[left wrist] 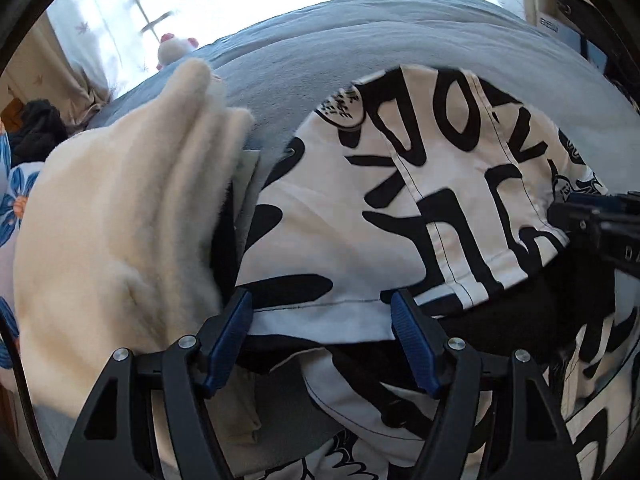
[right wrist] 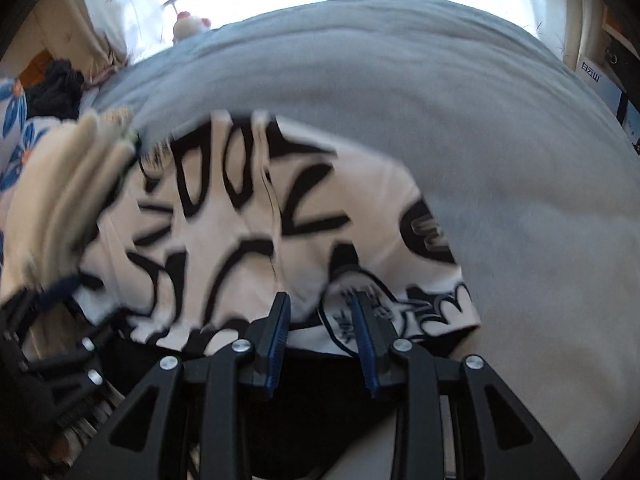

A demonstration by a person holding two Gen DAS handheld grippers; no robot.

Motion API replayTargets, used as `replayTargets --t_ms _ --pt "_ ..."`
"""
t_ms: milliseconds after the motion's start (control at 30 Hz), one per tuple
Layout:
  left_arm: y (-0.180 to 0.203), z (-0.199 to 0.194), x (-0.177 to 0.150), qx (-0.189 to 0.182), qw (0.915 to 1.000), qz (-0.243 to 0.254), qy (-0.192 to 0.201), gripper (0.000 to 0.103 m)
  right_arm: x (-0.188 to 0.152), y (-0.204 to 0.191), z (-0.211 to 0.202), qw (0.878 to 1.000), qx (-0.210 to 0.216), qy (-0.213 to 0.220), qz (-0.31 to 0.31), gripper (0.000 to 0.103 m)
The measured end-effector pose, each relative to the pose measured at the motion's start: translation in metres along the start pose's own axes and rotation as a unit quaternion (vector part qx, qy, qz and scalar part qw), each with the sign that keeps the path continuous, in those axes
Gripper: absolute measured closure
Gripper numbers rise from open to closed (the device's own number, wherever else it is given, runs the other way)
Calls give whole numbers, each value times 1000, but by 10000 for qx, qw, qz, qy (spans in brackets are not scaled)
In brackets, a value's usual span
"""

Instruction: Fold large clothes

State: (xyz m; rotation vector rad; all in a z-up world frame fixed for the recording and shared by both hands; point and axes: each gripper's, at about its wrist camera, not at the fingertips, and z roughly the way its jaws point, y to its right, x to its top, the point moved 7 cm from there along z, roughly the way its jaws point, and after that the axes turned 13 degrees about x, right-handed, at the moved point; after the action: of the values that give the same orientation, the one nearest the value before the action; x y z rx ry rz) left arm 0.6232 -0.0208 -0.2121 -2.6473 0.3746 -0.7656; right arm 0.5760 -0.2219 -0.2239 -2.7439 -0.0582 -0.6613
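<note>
Printed garment [left wrist: 360,200] lies on the grey bed cover [left wrist: 320,60], its near hem between your left gripper [left wrist: 322,314]'s parted, unclenched jaws and just ahead of your right gripper [right wrist: 322,312]'s, likewise spread, ready to pinch.

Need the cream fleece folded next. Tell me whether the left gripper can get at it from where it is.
Probably yes. The cream fleece lies just left of the open left gripper, nothing between them. The fingers currently straddle the black-and-white printed garment, so they must clear its hem first.
</note>
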Motion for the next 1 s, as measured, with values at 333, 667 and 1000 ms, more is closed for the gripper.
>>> replayTargets --t_ms 333,667,1000 --pt "4 2 -11 77 9997 -68 207 30 42 13 -60 9964 511 662 125 33" --pt "15 -3 -35 108 9984 -89 551 28 60 50 14 9909 1182 -83 640 25" --pt "24 -11 -50 231 9972 -200 689 26 59 -26 -15 9902 1147 309 -733 93"
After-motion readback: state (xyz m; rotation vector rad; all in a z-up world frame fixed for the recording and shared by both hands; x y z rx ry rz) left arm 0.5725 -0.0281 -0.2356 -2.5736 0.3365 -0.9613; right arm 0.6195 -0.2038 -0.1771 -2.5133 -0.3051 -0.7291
